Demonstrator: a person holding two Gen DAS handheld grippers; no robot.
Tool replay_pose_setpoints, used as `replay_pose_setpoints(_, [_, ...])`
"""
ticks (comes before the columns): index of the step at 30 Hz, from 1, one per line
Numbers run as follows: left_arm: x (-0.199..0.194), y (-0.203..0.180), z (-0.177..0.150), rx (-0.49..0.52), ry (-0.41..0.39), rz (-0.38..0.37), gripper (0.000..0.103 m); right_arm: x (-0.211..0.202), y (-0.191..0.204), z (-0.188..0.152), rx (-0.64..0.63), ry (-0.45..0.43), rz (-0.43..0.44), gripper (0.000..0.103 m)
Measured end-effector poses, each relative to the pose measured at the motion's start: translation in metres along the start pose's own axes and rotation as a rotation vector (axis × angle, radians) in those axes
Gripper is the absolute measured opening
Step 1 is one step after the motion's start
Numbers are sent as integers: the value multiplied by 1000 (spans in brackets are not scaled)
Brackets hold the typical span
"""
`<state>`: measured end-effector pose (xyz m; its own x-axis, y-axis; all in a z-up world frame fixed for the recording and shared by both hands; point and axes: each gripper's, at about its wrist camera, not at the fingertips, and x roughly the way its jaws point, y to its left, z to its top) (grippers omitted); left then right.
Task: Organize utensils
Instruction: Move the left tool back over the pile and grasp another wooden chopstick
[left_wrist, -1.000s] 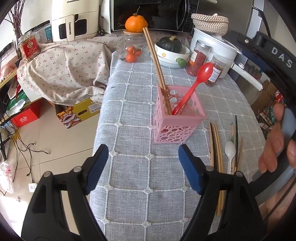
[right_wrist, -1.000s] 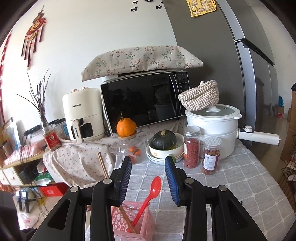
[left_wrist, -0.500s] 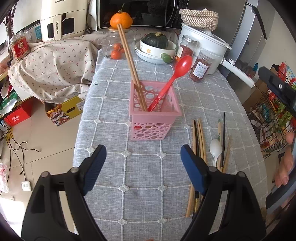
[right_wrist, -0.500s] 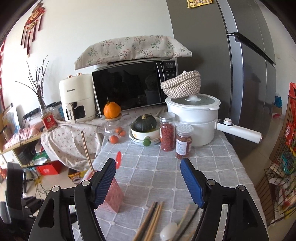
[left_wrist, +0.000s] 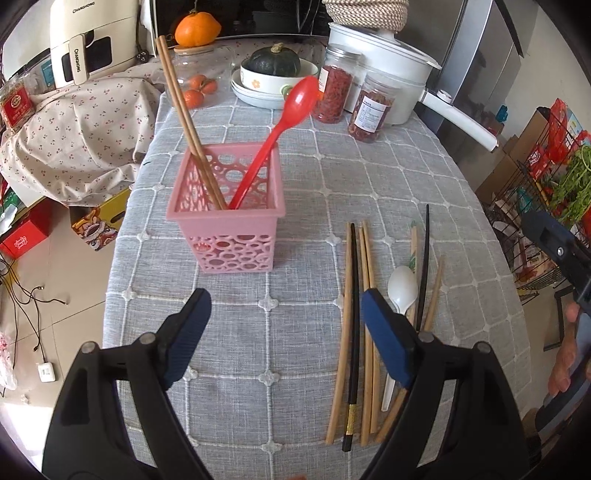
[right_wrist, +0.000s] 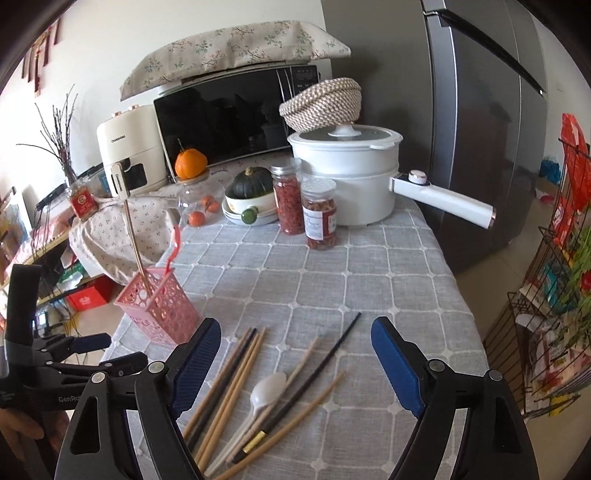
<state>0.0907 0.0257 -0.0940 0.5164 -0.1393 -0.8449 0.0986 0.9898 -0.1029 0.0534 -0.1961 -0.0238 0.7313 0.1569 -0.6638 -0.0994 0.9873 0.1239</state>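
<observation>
right wrist view: right gripper (right_wrist: 295, 360) hangs over the loose pile on the grey tablecloth (right_wrist: 369, 266), jaws opening, nothing between the pads. pile = tan chopsticks (right_wrist: 236, 363), a black chopstick (right_wrist: 325, 365), a white spoon (right_wrist: 267, 386) & a few more sticks, all flat on the cloth, lying just below & between the blue pads. long axes run from bottom-left up to top-right in this view, i.e. slanted across the jaw gap, not along it.

left wrist view: left gripper (left_wrist: 286, 338) spread wide too, empty. its right pad sits over the near part of the tan sticks (left_wrist: 365, 332); white spoon (left_wrist: 402, 290) & black stick (left_wrist: 425, 266) lie further right, outside the gap. sticks run roughly straight away from this cam, parallel to the fingers. pink basket (left_wrist: 225, 236) stands upright ahead & a bit left, already w/ a pair of brown chopsticks (left_wrist: 188, 122) & a red spoon (left_wrist: 273, 136) leaning in it.

judgement: right gripper is the better placed, pile is centred under it; left is nearer the basket. next pick prob needs the right one to drop & pinch across a stick's width. sticks touch each other, so grabbing one alone looks fiddly.
</observation>
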Motion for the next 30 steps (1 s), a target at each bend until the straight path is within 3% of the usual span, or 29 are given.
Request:
replay_pose_setpoints(6, [24,-25,-1,53,61,-16,84,15,-33,-9,73,99,-50,85])
replay_pose_setpoints(10, [39,-32,1,37,93,-25,80,25,-49,-16,127,177,-49,85])
replay_pose_setpoints(14, [56,-35,3,2,142,-57,51,33,-56,-23,135,232,-47,85])
replay_pose_setpoints(16, [65,-37,3,-9,162,-69,31,35,-58,-24,128,247,-52,85])
replay_pose_setpoints(19, [75,-40,2,-22,187,-88,16,36,-61,-25,129,258,-49,85])
replay_pose_setpoints(30, [88,-37,6,-48,193,-76,12,34,-63,-24,127,260,-45,85])
